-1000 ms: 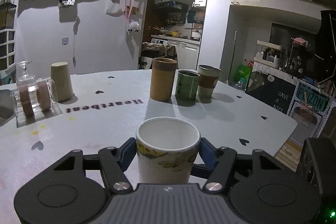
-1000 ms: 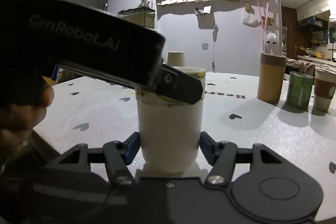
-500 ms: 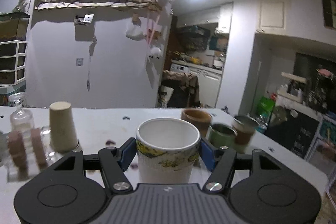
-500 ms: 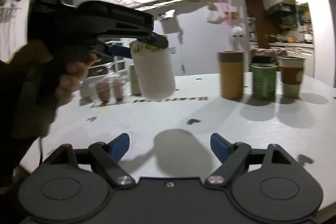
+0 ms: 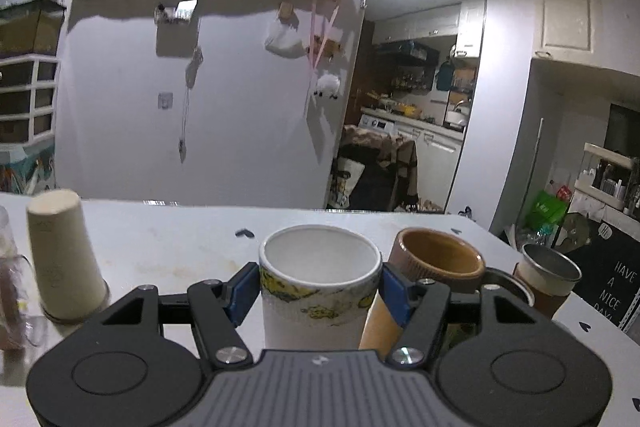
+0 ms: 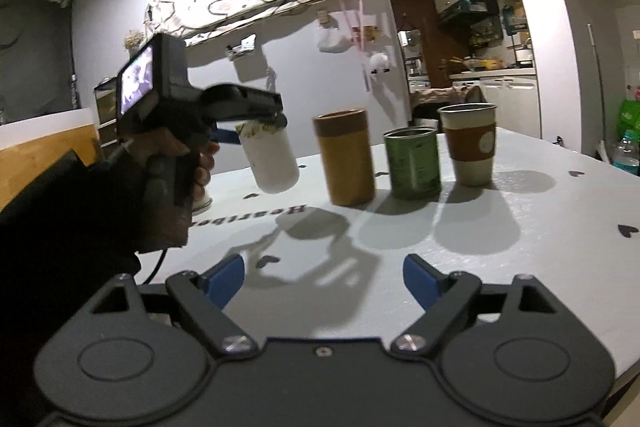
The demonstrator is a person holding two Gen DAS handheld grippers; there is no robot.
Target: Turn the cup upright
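Note:
My left gripper [image 5: 318,291] is shut on a white cup with a yellow print [image 5: 318,291], mouth up, its blue pads on both sides of the rim. In the right wrist view the same cup [image 6: 270,163] hangs in the air above the table, just left of the brown cup [image 6: 346,157], held by the left gripper [image 6: 256,125]. My right gripper [image 6: 324,277] is open and empty, low over the near part of the white table [image 6: 520,247].
A row of upright cups stands on the table: brown [image 5: 436,263], green [image 6: 414,163], and a sleeved steel cup [image 6: 472,147]. An upside-down beige paper cup [image 5: 64,255] stands at the left beside a glass item [image 5: 10,291]. The table edge is at the right.
The left gripper lifted the cup off the table and carried it forward toward the row of cups. The right gripper let go of the cup, opened and drew back.

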